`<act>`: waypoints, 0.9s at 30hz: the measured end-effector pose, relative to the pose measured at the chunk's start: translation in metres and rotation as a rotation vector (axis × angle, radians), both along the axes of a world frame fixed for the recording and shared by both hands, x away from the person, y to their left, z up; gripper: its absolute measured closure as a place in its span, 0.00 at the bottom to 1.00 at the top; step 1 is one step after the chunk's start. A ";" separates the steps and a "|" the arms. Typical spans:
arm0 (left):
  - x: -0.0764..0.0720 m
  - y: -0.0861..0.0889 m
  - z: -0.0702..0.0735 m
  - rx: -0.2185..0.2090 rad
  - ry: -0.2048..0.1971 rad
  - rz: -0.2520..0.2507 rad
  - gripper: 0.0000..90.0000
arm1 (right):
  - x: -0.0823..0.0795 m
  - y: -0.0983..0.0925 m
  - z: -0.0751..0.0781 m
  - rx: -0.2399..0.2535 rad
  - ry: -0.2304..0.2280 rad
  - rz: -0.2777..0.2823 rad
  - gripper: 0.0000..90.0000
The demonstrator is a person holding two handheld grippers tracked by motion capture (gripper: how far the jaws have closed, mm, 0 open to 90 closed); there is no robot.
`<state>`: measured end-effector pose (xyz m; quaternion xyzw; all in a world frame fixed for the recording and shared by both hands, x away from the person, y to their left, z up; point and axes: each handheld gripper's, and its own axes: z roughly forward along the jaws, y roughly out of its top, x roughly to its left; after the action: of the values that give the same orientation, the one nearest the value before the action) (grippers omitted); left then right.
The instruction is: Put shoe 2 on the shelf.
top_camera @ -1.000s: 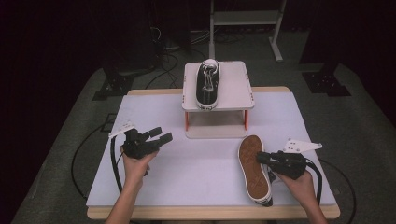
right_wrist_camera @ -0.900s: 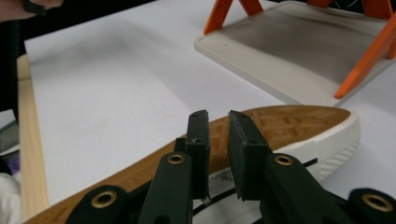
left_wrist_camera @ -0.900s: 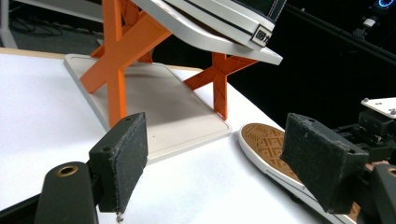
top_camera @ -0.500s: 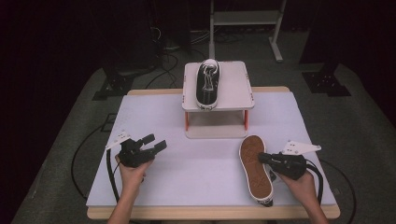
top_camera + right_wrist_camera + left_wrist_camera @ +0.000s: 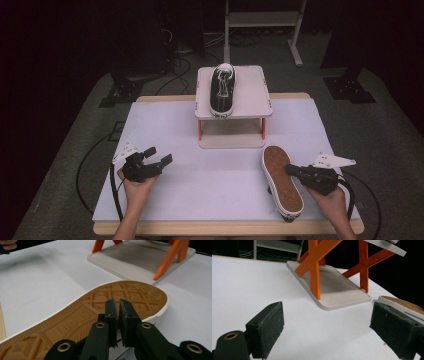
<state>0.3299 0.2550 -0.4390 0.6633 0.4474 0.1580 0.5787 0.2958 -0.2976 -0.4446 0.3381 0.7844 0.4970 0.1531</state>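
Raised letters are showing upside down on the brown sole (image 5: 82, 315) in the right gripper view, seemingly reading "SPORT"; nothing else is reading clearly.

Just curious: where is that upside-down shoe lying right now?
The sole-up shoe lies on the table's right side in the high view, in front of the stand, beside the right gripper.

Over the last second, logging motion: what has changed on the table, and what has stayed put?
The left gripper drew back toward the person and slightly left, jaws open and empty. Nothing was taken hold of or let go. The right gripper stayed shut by the upturned shoe, sole up at the near right; the other shoe stayed on the stand.
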 end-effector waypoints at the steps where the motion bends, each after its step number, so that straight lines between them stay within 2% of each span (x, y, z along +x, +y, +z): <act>1: 0.000 0.000 0.000 0.000 0.001 -0.001 0.12 | 0.000 -0.003 -0.001 0.001 -0.001 -0.008 0.94; 4: 0.000 -0.001 -0.001 0.004 0.004 -0.007 0.12 | -0.001 -0.009 -0.003 0.013 0.003 -0.025 0.94; 6: 0.000 -0.001 -0.001 0.014 -0.007 -0.011 0.12 | -0.002 -0.013 -0.003 0.012 0.004 -0.034 0.94; 10: -0.001 -0.001 0.000 -0.009 -0.013 -0.024 0.12 | -0.005 -0.024 -0.006 0.006 0.015 -0.068 0.94; 16: -0.001 -0.003 -0.002 0.003 -0.007 -0.028 0.12 | -0.008 -0.045 -0.019 -0.009 0.080 -0.122 0.93; 19: -0.001 -0.004 -0.001 0.007 -0.010 -0.028 0.12 | -0.011 -0.060 -0.024 0.020 0.114 -0.164 0.91; 21: -0.002 -0.004 -0.001 0.007 -0.014 -0.029 0.12 | -0.015 -0.070 -0.021 0.060 0.103 -0.192 0.92; 27: -0.001 -0.006 -0.001 0.005 -0.009 -0.036 0.12 | -0.029 -0.087 -0.005 0.112 0.046 -0.246 0.90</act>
<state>0.3288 0.2485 -0.4404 0.6720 0.4322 0.1516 0.5820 0.2667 -0.3843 -0.4492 0.4512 0.7113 0.5095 0.1758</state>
